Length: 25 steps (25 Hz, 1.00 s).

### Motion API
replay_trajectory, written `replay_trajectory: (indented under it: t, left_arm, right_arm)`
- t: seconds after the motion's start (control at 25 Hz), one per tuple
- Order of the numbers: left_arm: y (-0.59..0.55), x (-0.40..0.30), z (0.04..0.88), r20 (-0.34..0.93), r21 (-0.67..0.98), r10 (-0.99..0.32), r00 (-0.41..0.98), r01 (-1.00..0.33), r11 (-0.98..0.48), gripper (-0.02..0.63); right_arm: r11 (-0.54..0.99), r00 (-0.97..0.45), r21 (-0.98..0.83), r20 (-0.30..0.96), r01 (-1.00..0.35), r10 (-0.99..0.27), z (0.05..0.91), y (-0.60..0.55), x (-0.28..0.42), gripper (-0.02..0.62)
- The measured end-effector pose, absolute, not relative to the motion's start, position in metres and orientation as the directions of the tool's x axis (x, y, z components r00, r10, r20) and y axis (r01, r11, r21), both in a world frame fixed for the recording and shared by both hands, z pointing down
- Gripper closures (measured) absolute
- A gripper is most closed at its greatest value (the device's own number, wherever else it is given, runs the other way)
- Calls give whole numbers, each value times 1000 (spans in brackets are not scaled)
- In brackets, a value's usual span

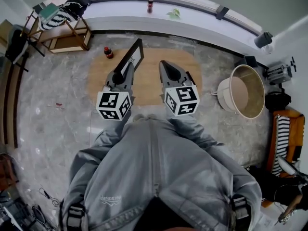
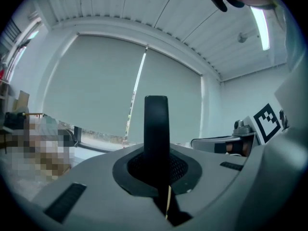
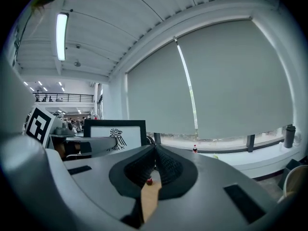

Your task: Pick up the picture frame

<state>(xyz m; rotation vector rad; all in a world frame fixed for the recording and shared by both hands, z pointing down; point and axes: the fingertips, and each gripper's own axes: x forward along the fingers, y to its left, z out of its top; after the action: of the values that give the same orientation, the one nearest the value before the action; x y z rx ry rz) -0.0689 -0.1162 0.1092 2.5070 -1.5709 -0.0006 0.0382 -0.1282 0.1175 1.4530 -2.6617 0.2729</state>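
The picture frame (image 1: 131,57) has a black border and a white picture. It is held upright in the air over the low wooden table (image 1: 149,88), with my left gripper (image 1: 119,75) shut on its lower edge. In the left gripper view the frame (image 2: 156,119) stands edge-on between the pads of my left gripper (image 2: 157,170). The right gripper view shows the frame's face (image 3: 115,134) with a bird drawing, to the left. My right gripper (image 1: 166,66) hovers beside it, apart from the frame. The jaws of my right gripper (image 3: 155,150) are shut with nothing between them.
A small red-capped bottle (image 1: 109,52) stands on the floor by the table's far left corner. A round tub (image 1: 243,91) sits to the right, a wooden rack (image 1: 62,28) at the far left. Another bottle (image 1: 150,4) stands on the window ledge.
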Motion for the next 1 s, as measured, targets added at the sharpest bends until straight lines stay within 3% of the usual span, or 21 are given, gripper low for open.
replay_trajectory:
  t: [0.4,1.0]
  left_arm:
    - [-100,-72,67,-23,56,-920,391,-919,-391,581]
    - [-92,-65,79,-15,42,-915,404,-914,-404,581]
  right_arm:
    - [543,-546,-61,78,-838,-834,78,-115,29,563]
    - [549,-549,-15,75,-835,-833,82,-100,28,565]
